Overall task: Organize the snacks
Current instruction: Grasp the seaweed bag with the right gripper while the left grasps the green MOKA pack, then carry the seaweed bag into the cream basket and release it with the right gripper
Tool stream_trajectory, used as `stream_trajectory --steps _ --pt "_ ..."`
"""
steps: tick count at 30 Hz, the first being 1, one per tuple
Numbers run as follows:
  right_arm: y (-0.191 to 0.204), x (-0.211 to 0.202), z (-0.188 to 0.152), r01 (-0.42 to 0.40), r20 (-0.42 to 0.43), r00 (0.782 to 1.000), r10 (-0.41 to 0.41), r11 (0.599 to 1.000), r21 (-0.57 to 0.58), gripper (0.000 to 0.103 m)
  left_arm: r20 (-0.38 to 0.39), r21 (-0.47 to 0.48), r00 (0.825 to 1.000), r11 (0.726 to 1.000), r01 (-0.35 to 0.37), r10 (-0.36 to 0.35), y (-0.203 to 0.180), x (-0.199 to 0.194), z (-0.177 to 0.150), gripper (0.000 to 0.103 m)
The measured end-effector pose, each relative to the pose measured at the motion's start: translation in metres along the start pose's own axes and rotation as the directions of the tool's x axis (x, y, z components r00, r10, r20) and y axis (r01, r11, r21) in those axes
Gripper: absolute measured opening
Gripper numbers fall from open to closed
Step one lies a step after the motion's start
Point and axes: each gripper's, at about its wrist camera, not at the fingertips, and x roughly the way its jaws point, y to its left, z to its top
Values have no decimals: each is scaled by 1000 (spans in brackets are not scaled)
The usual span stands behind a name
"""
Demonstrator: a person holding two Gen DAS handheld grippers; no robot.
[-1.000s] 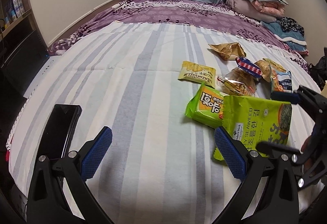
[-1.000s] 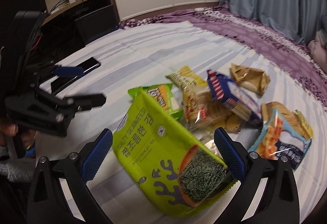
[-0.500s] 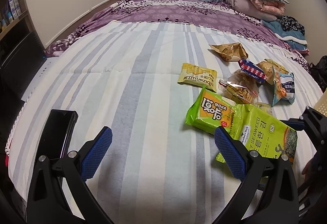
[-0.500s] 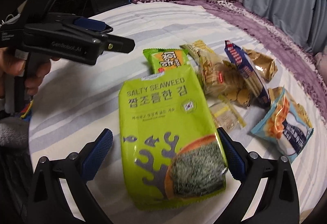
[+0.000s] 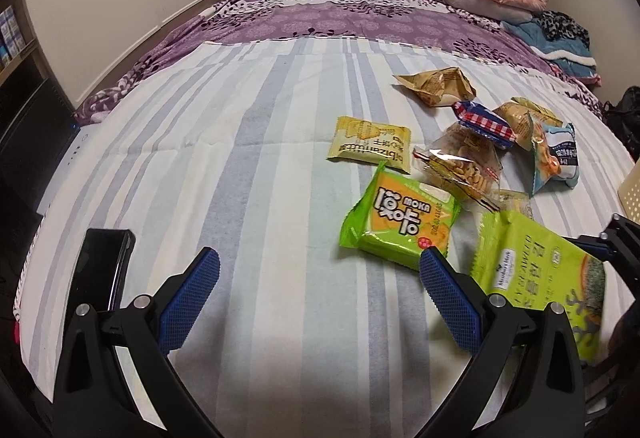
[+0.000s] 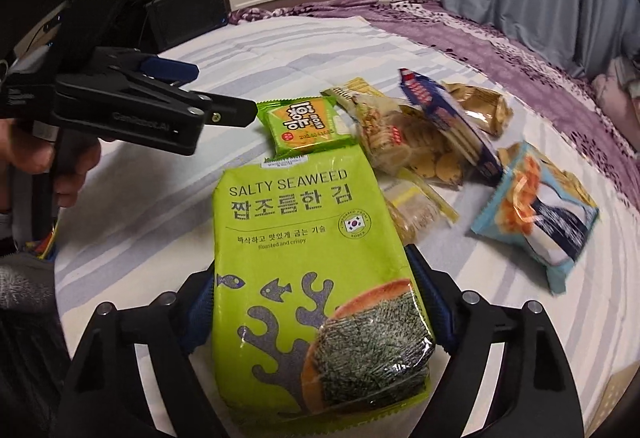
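A lime-green salty seaweed pack [image 6: 304,238] lies flat on the striped bedspread [image 5: 240,158]. My right gripper [image 6: 316,278] straddles its near half, jaws closing, and the blue pads meet the pack's two long edges. In the left wrist view the same seaweed pack [image 5: 532,270] sits at the lower right. My left gripper [image 5: 320,278] hovers open over bare sheet with nothing between its fingers; a hand holds the left gripper [image 6: 224,92] beside a green MOKA pack [image 5: 400,222].
Beyond lie a yellow pack [image 5: 370,144], a clear cracker bag [image 5: 460,162], a blue checked wrapper [image 5: 484,120], a light-blue bag [image 5: 556,158] and a tan bag [image 5: 436,82]. A black phone [image 5: 100,270] lies left; a yellow basket [image 5: 632,194] shows at the right edge.
The seaweed pack went from tilted to lying flat. My right gripper slid forward over it and its fingers drew in to the pack's sides. The left gripper barely shifted.
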Motion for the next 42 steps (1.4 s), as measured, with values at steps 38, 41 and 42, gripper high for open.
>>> stream_trajectory --steps 38,41,42 --pt "-38 -16 -47 106 -6 994 -107 970 220 91 -56 85 990 987 133 -128 -39 45 13 66" --pt "-39 -15 -49 120 -13 993 -121 965 233 81 -41 78 991 989 129 -126 -37 35 11 66" --pt "-39 -16 -49 124 -6 992 -126 964 237 79 -35 77 992 989 127 -124 -37 32 12 66"
